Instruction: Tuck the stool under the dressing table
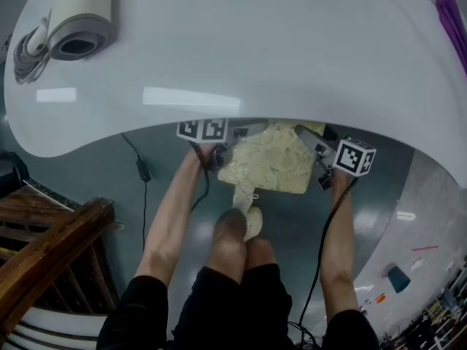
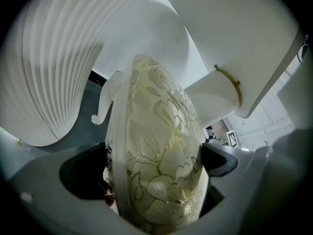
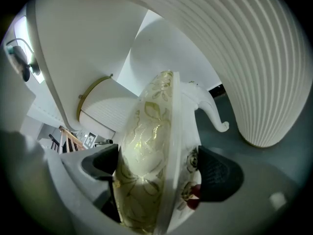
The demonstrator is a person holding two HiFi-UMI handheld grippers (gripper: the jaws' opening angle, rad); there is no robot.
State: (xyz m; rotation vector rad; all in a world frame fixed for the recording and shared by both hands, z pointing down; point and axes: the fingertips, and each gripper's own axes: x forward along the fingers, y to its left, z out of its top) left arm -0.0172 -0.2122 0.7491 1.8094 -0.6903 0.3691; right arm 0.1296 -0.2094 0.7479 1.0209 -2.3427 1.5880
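The stool [image 1: 270, 162] has a cream cushion with gold leaf pattern and white curled legs. It sits partly beneath the front edge of the white dressing table [image 1: 241, 57]. My left gripper [image 1: 219, 152] is shut on the stool's left edge, and my right gripper [image 1: 325, 162] is shut on its right edge. In the left gripper view the cushion [image 2: 156, 155] fills the space between the jaws, with a curled leg [image 2: 105, 104] beyond. In the right gripper view the cushion [image 3: 146, 165] is clamped likewise, with a leg [image 3: 212, 111] beyond. Ribbed white table pedestals [image 2: 49, 62] [image 3: 254, 58] stand on either side.
A roll of paper [image 1: 80, 20] lies on the table's far left and a purple item [image 1: 452, 20] at its far right. A wooden chair [image 1: 51, 254] stands at the left. A black cable [image 1: 142, 170] runs on the grey floor. The person's legs [image 1: 233, 268] are right behind the stool.
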